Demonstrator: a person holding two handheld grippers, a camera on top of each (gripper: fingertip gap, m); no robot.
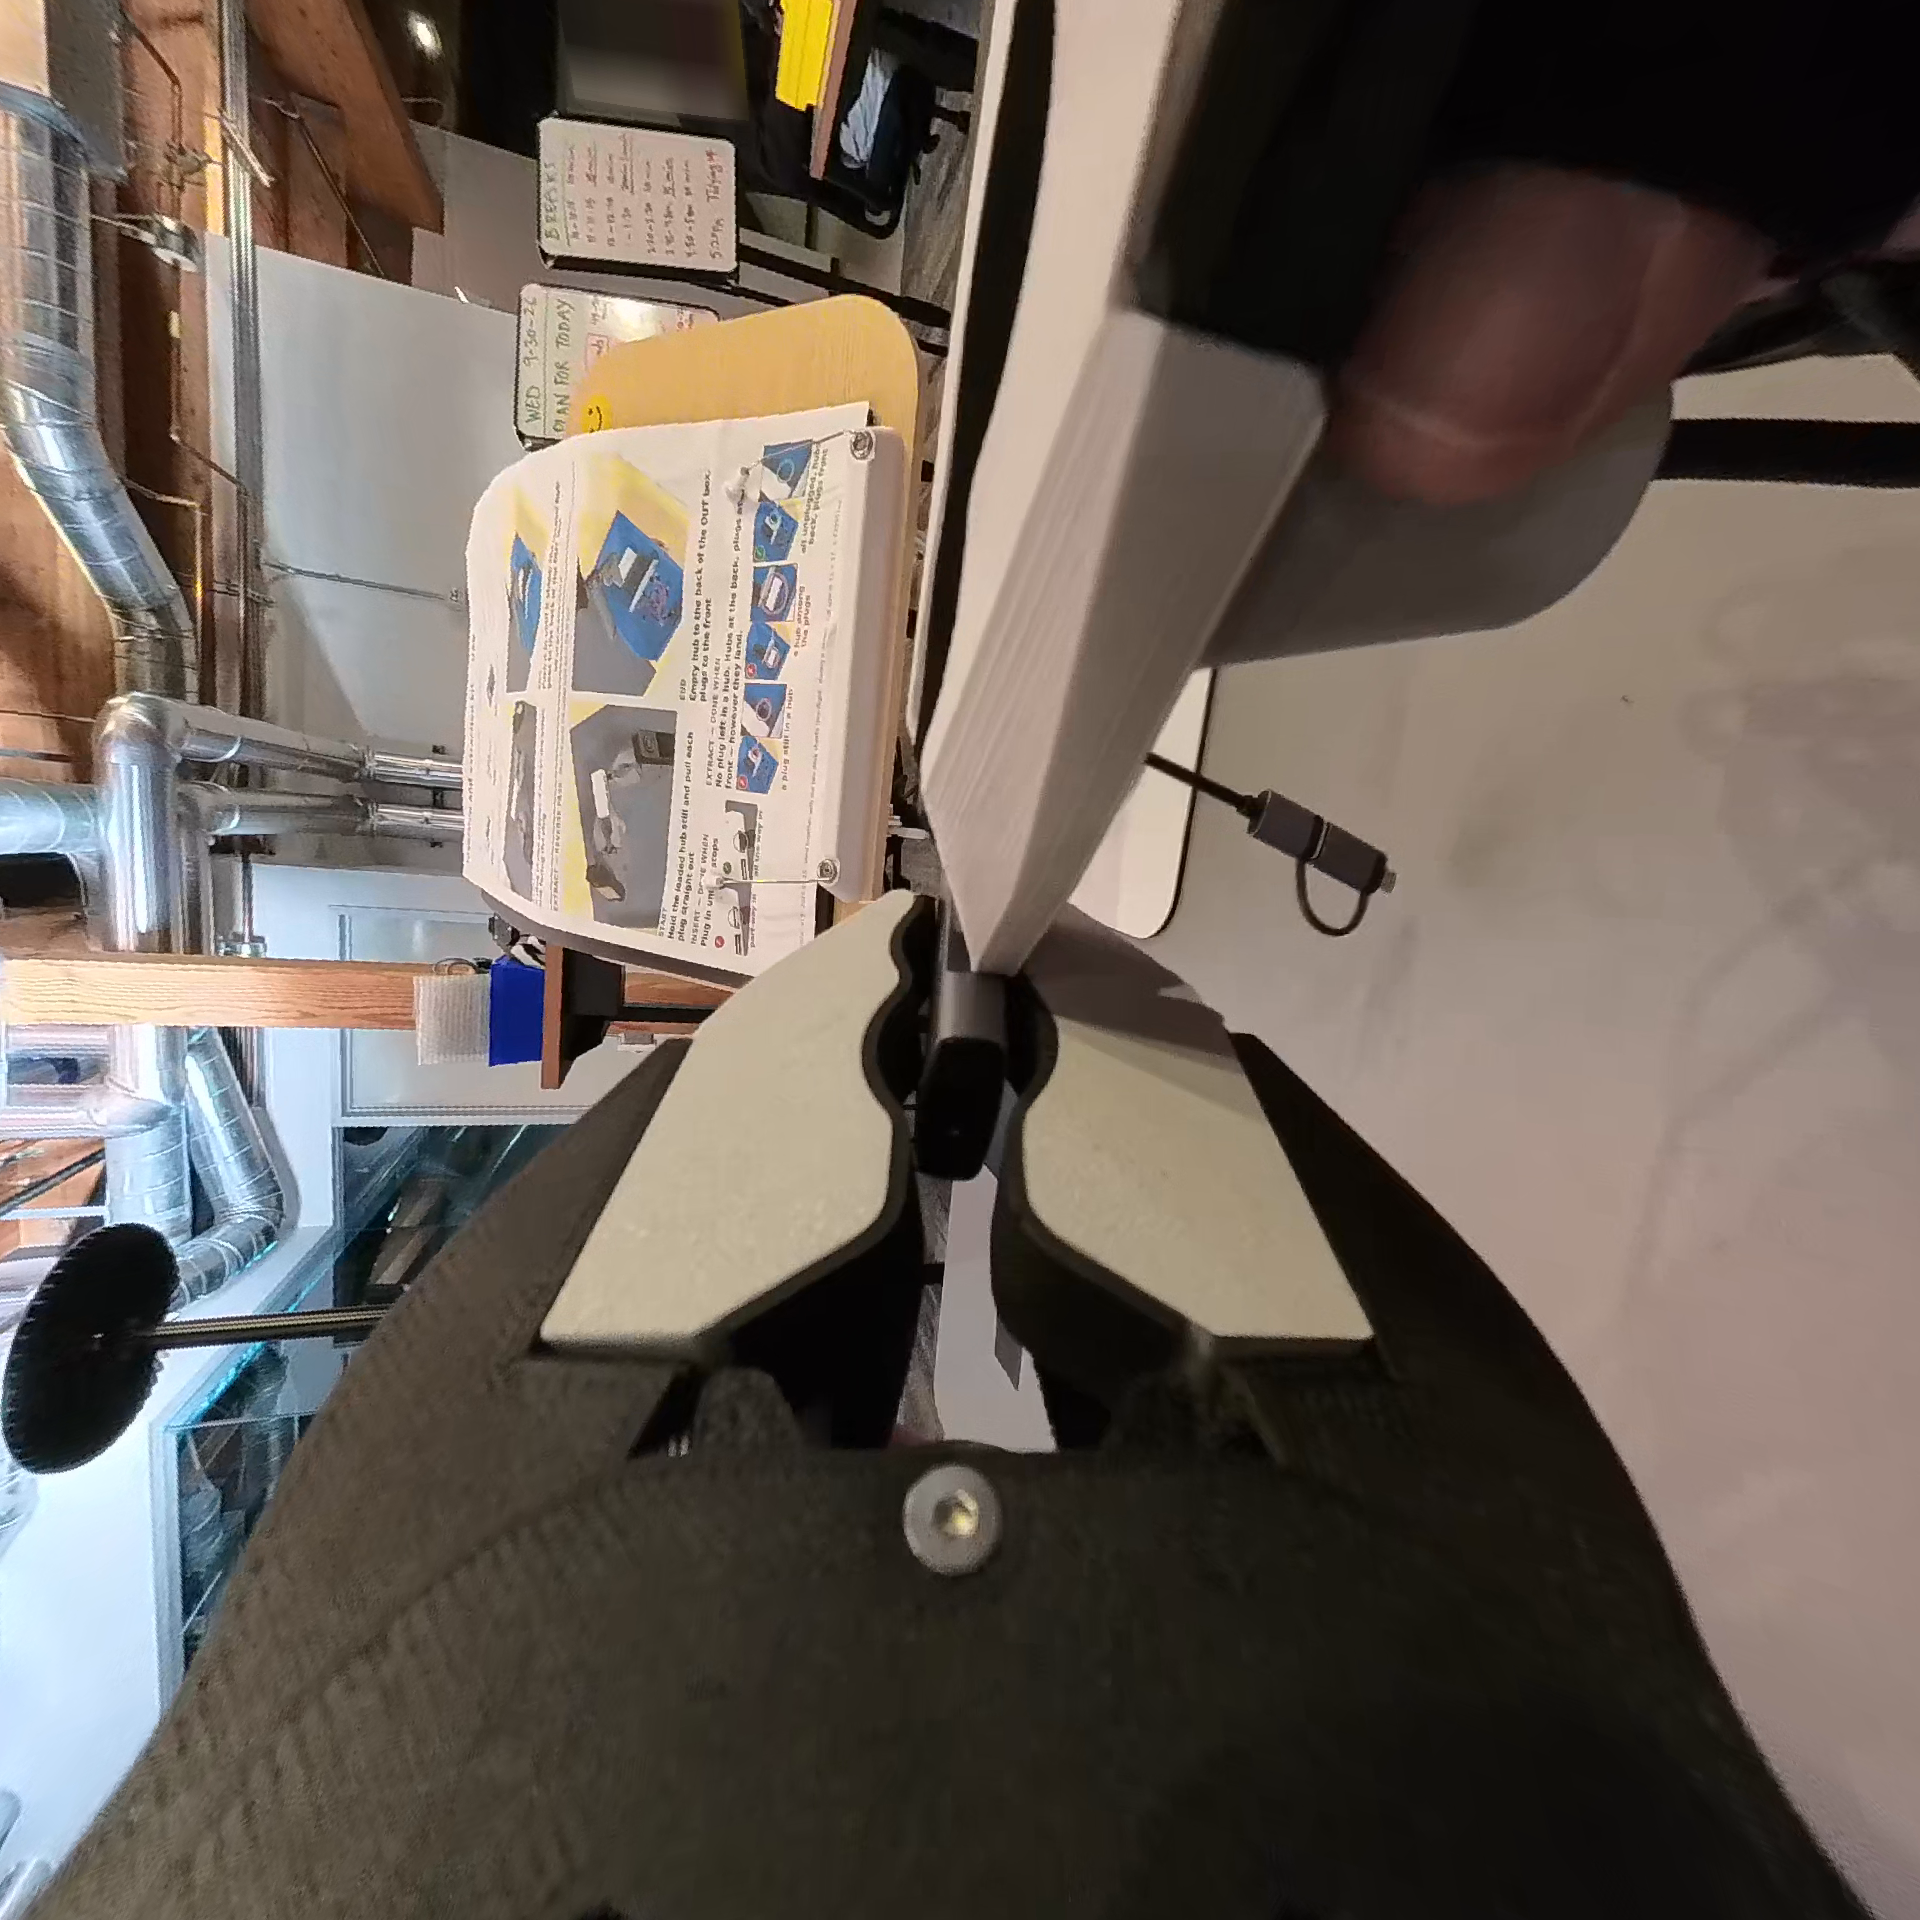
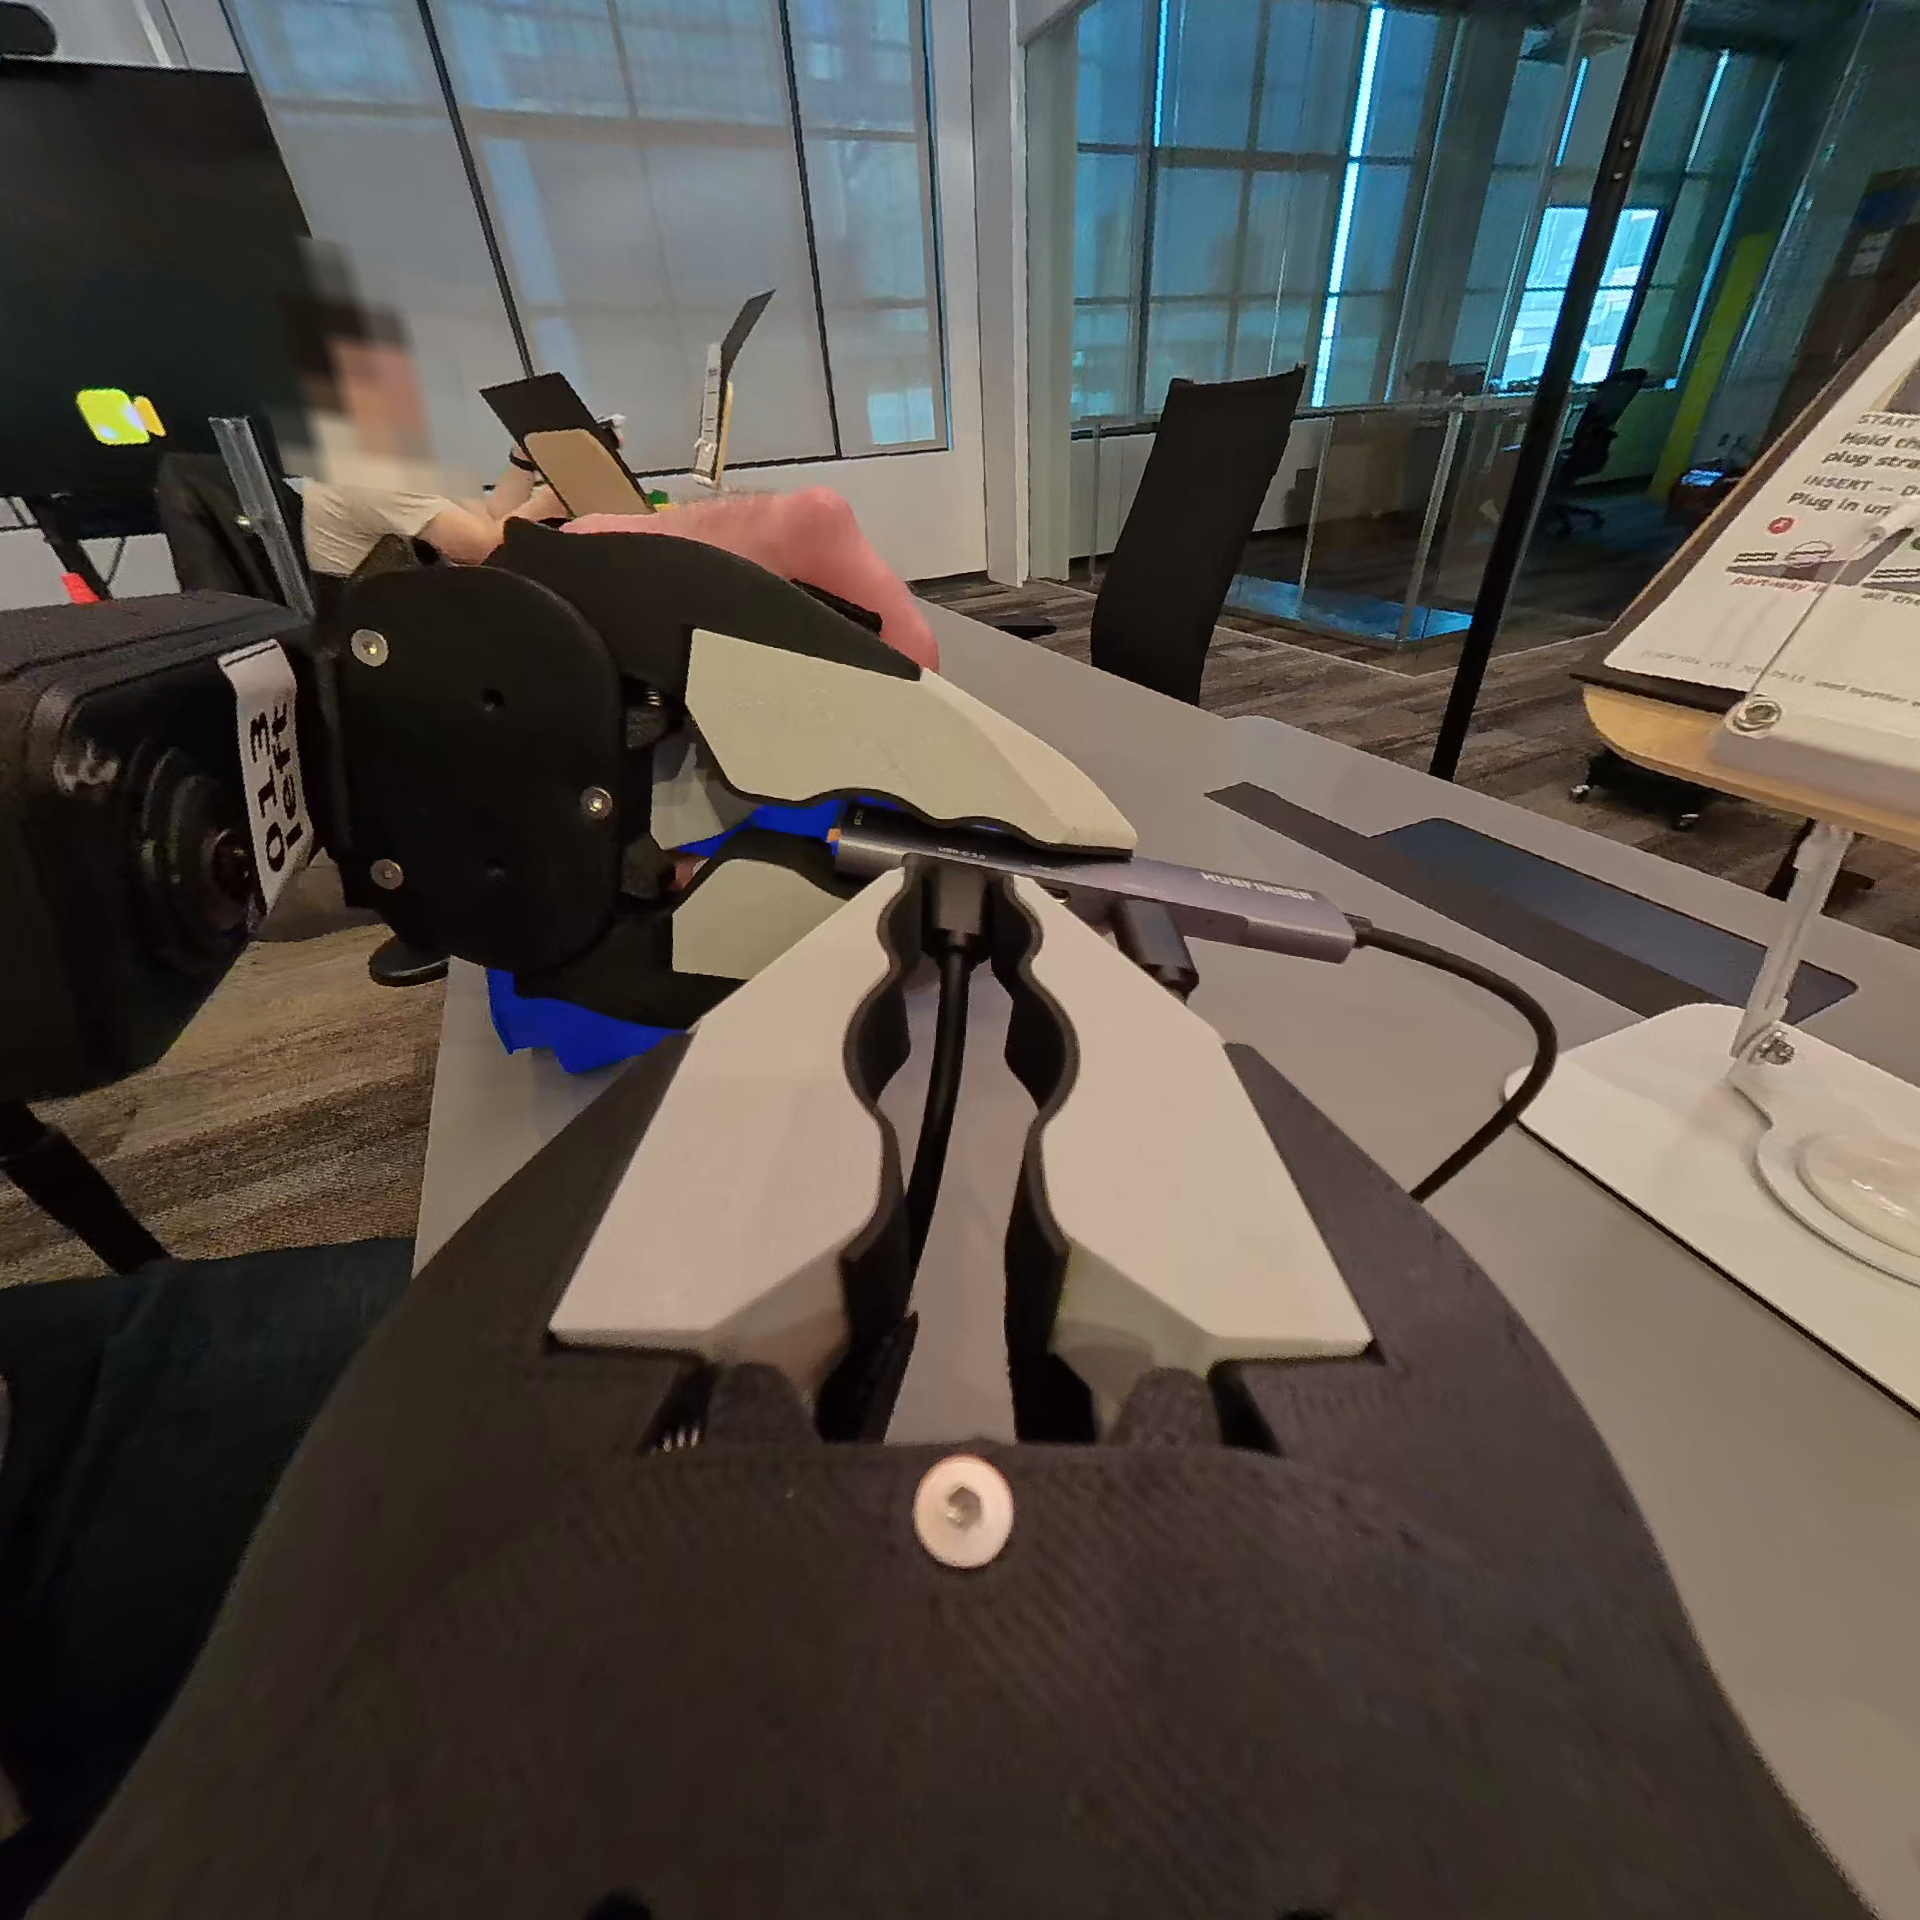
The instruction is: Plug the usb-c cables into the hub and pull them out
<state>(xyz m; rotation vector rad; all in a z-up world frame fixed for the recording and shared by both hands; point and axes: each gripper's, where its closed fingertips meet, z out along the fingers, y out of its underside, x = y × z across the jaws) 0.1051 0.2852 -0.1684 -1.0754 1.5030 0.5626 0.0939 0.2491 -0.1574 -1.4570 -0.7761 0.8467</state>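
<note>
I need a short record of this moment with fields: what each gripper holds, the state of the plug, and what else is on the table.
left gripper: shut on the hub, held above the table
right gripper: shut on the usb-c cable near its plug
plug state: at a hub port; depth of insertion unclear
also on table: spare adapter, instruction sheet stand

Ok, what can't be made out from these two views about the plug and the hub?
- Seating depth: right wrist view, the right gripper fingertips cover where the plug meets the hub.
- Hub's held end: covered by the left gripper finger.
- Left wrist view: the hub shows end-on only; ports hidden.
</note>
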